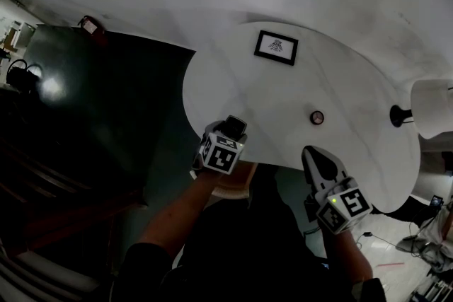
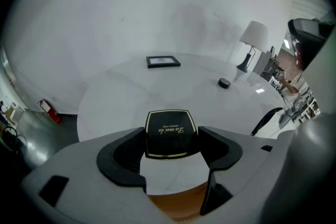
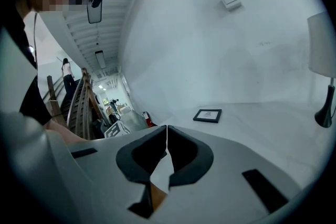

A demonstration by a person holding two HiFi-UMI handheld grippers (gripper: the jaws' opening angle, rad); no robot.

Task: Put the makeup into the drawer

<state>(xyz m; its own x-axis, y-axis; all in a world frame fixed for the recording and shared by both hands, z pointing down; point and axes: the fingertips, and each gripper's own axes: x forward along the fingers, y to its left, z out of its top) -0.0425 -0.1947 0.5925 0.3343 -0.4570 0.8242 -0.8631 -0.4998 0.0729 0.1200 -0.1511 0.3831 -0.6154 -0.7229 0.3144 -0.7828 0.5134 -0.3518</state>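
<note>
Head view: the left gripper (image 1: 228, 135) hangs over the near edge of the white tabletop (image 1: 354, 74), with a black makeup compact (image 1: 234, 126) at its tip. A tan wooden piece (image 1: 232, 186) shows just below it, under the tabletop's edge. The right gripper (image 1: 313, 154) is near the same edge, farther right. A framed picture (image 1: 276, 47) lies farther back, a small round jar (image 1: 316, 117) sits between the grippers, and a lamp (image 1: 433, 108) stands at the right.

Left gripper view: the jaws are clamped on the compact, a square black case with a gold border, lid up.

Right gripper view: the jaws are pressed together with nothing between them; the framed picture lies beyond.
</note>
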